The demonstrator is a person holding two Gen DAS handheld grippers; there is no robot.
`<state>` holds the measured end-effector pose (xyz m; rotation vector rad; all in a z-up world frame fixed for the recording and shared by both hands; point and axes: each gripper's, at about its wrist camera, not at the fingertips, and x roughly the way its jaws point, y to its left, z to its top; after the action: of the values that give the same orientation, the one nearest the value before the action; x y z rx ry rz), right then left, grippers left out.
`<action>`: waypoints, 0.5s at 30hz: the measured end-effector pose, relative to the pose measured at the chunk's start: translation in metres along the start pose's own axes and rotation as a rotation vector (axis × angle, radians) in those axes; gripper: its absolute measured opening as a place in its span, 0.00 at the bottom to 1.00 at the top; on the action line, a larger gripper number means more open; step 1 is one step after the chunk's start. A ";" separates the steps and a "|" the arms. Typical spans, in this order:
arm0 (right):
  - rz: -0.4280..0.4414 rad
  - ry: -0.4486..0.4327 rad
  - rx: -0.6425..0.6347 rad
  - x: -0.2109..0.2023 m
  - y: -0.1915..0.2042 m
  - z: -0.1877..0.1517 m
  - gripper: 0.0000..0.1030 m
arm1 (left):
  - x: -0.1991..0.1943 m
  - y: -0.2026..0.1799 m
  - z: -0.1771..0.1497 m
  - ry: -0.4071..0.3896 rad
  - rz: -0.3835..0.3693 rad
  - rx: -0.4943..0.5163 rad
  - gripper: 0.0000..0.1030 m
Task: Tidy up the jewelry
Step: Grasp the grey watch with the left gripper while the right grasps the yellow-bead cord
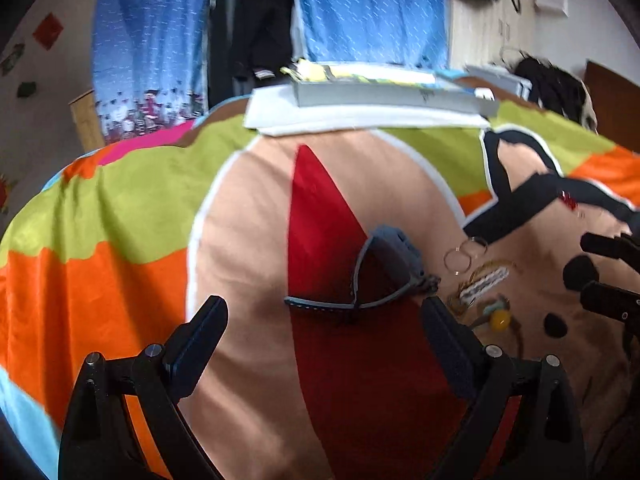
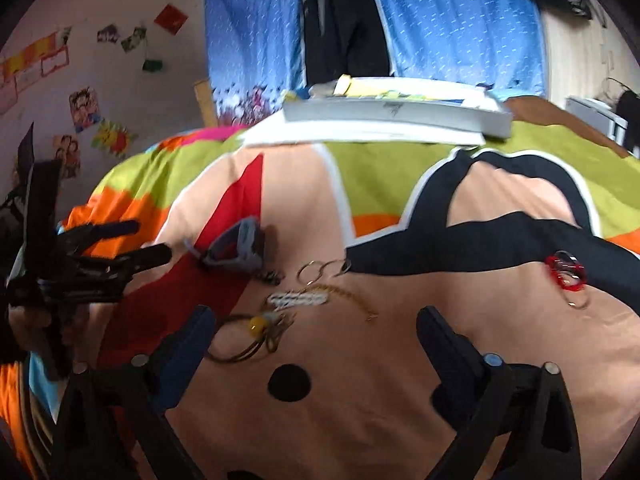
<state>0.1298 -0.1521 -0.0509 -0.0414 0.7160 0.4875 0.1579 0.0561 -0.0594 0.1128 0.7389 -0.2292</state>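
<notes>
both claws gape wide and carry nothing: left claw (image 1: 324,340) above a grey watch (image 1: 384,272), right claw (image 2: 316,344) above the jewelry. on the bright bedspread (image 2: 400,380) lie hoop earrings (image 2: 320,270), a gold chain (image 2: 348,296), a yellow-beaded tie (image 2: 256,326) and, well apart, a red piece (image 2: 566,274), perhaps earrings, blurred. everything looks scattered, so the sorting seems barely begun.

Home bedroom: bed with bright cartoon-print bedspread (image 2: 380,208), blue patterned curtains (image 2: 460,20) behind, dark clothes (image 2: 344,20) hanging between them, posters and photos (image 2: 84,108) stuck on wall, books (image 2: 396,112) stacked on bed.
</notes>
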 end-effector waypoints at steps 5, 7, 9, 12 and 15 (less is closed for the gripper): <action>0.035 0.068 -0.037 0.023 0.009 -0.004 0.71 | 0.030 0.000 0.005 0.067 -0.075 0.091 0.91; 0.052 0.102 -0.048 0.031 0.012 -0.006 0.60 | 0.036 -0.001 0.007 0.069 -0.096 0.115 0.91; 0.069 0.133 -0.053 0.039 0.014 -0.008 0.48 | 0.043 -0.001 0.010 0.076 -0.115 0.141 0.89; 0.078 0.159 -0.067 0.045 0.016 -0.012 0.47 | 0.054 -0.003 0.013 0.100 -0.146 0.175 0.78; 0.078 0.168 -0.075 0.048 0.017 -0.010 0.47 | 0.065 -0.006 0.015 0.132 -0.167 0.207 0.63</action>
<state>0.1468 -0.1197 -0.0872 -0.1259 0.8663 0.5907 0.2124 0.0365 -0.0927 0.2650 0.8555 -0.4612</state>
